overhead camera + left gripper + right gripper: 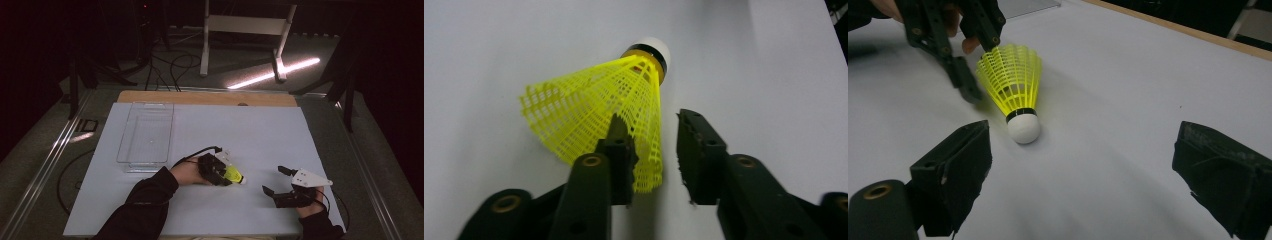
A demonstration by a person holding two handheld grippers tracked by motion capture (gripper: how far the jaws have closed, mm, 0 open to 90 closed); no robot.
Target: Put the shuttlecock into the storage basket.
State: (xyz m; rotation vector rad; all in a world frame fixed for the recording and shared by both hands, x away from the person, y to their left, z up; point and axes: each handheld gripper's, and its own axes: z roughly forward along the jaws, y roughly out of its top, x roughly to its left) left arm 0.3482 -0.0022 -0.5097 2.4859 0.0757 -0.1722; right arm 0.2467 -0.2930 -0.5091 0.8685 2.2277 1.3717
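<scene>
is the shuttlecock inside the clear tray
No, the shuttlecock lies on the white table, right of the clear tray.

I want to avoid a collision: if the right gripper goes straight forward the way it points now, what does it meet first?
Probably the shuttlecock: its white cork faces the right gripper, slightly toward one jaw. Behind it is the left gripper. Depth is unclear.

Looks like a lab or recording studio set up for handling trials; dark, black-draped surroundings; a desk (pixel 260 130) covered by a plain white sheet over a wooden top; loose cables (pixel 170 67) trailing across a grey floor (pixel 240 60); a white metal stand (pixel 245 30) behind; a streak of light (pixel 275 72) on the floor; metal rails (pixel 55 150) alongside the desk.
</scene>
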